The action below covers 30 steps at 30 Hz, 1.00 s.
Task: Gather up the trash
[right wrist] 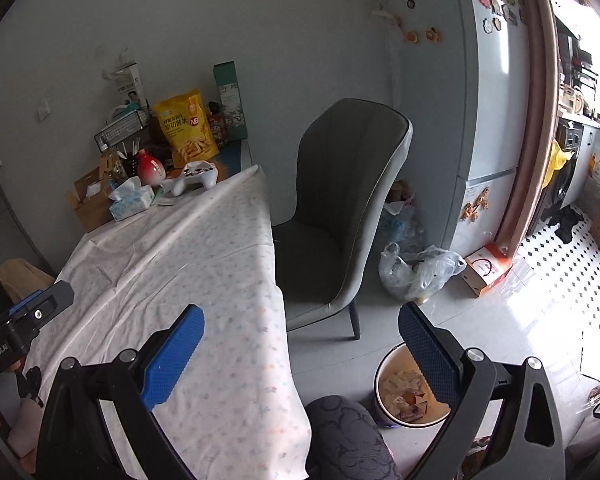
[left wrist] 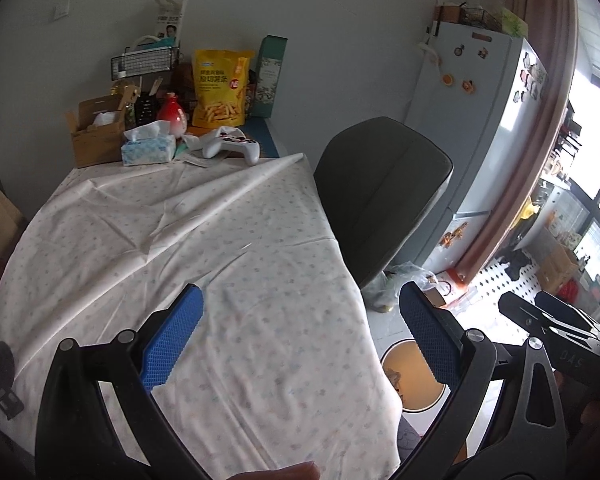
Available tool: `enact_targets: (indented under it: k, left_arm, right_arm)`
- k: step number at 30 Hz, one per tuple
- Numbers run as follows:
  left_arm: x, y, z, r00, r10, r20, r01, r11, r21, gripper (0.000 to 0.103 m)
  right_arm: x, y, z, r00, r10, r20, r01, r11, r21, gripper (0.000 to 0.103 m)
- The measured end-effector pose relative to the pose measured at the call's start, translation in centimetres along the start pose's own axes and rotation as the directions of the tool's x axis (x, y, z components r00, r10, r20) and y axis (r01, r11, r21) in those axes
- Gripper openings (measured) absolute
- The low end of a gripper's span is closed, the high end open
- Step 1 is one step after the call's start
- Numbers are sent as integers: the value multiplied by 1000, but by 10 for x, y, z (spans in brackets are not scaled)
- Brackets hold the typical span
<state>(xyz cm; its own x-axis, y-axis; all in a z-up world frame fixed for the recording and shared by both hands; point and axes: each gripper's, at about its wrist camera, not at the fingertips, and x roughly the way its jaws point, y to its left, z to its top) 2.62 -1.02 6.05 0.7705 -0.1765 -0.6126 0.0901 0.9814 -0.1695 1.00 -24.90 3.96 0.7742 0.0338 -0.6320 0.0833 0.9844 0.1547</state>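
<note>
Both grippers gape empty — left gripper [left wrist: 300,336], right gripper [right wrist: 300,344].

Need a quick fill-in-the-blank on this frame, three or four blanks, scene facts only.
1. Both tongs, left and right, are ____ and hold nothing.
2. The white game controller lies on the table beside the ____ tissue pack.
3. The round trash bin stands on the ____, near the grey chair.
4. The yellow snack bag stands ____.

Missing words: open; light blue; floor; upright
</note>
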Motion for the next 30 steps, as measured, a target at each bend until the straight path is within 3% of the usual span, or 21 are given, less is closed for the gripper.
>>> enact_targets:
  k: [30]
  left_arm:
    - [-2,-1,-7,1000,6,6,-5,1000,-19,97]
  right_arm:
    - [12,-5,-15,999,14,-38,-14,1000,1,95]
